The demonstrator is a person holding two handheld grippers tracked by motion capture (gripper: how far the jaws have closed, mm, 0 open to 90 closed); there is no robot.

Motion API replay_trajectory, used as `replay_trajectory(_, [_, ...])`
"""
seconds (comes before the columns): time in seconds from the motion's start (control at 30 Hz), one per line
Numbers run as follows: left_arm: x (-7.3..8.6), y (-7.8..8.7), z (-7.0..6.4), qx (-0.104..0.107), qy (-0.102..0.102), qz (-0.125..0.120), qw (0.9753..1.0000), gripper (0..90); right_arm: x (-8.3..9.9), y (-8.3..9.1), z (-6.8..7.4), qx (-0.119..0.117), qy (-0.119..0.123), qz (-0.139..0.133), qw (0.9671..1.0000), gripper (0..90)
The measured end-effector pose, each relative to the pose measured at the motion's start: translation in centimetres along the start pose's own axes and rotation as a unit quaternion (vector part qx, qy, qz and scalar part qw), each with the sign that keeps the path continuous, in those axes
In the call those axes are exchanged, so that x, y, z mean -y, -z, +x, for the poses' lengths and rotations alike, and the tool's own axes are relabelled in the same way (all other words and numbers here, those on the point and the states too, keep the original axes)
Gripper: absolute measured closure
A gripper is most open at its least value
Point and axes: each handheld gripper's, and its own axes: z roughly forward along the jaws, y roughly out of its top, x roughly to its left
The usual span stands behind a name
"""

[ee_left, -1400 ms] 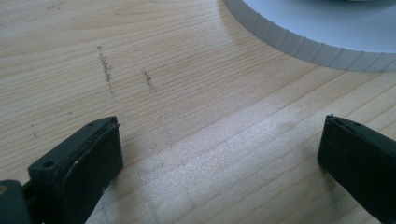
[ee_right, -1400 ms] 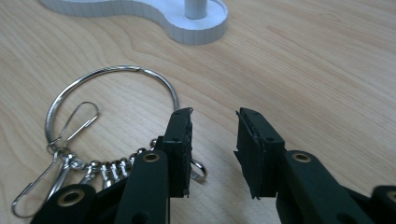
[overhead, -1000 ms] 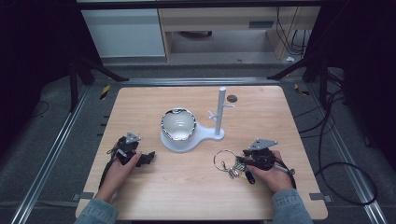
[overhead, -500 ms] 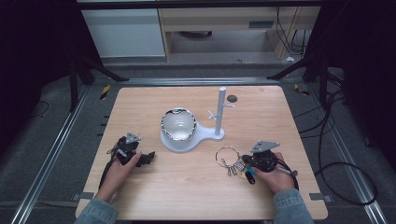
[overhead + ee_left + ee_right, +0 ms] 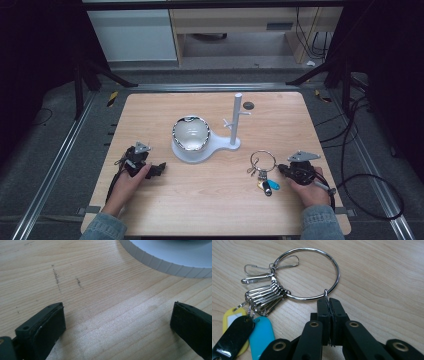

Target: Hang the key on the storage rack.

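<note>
Right gripper (image 5: pixel 329 302) fingers pinched together on the key ring (image 5: pixel 307 273), lying flat on the counter (image 5: pixel 200 200) ahead of them, probably for lifting. Left gripper (image 5: pixel 117 322) fingers apart, idle.

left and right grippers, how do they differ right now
The left gripper has its black jaws wide apart over bare wood, holding nothing; the right gripper is shut on the large silver key ring. The left sits beside the white stand's round base; the right is farther from it. Both rest low on the table.
</note>
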Motion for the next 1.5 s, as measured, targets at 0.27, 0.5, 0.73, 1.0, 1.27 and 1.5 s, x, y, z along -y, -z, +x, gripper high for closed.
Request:
replay_trajectory(0.27, [0.0,0.0,0.0,0.000,0.000,0.000,1.0000,0.0,0.1,-0.1,-0.2,-0.005,-0.014,-0.006,0.9999,87.6])
replay_trajectory(0.5, [0.0,0.0,0.0,0.000,0.000,0.000,1.0000,0.0,-0.1,-0.2,-0.3,-0.003,-0.019,-0.006,0.9998,88.6])
replay_trajectory(0.73, [0.0,0.0,0.0,0.000,0.000,0.000,1.0000,0.0,-1.0,0.9,-0.2,-0.003,-0.039,-0.060,0.9974,88.8])
replay_trajectory(1.0, [0.0,0.0,0.0,0.000,0.000,0.000,1.0000,0.0,-2.5,1.9,0.7,-0.013,-0.044,-0.111,0.9928,88.8])
replay_trajectory(1.27, [0.0,0.0,0.0,0.000,0.000,0.000,1.0000,0.0,-3.7,2.6,1.4,-0.018,-0.041,-0.140,0.9892,88.8])
replay_trajectory(1.5, [0.0,0.0,0.0,0.000,-0.001,0.000,1.0000,0.0,-4.6,3.1,1.4,-0.010,-0.033,-0.141,0.9895,88.8])
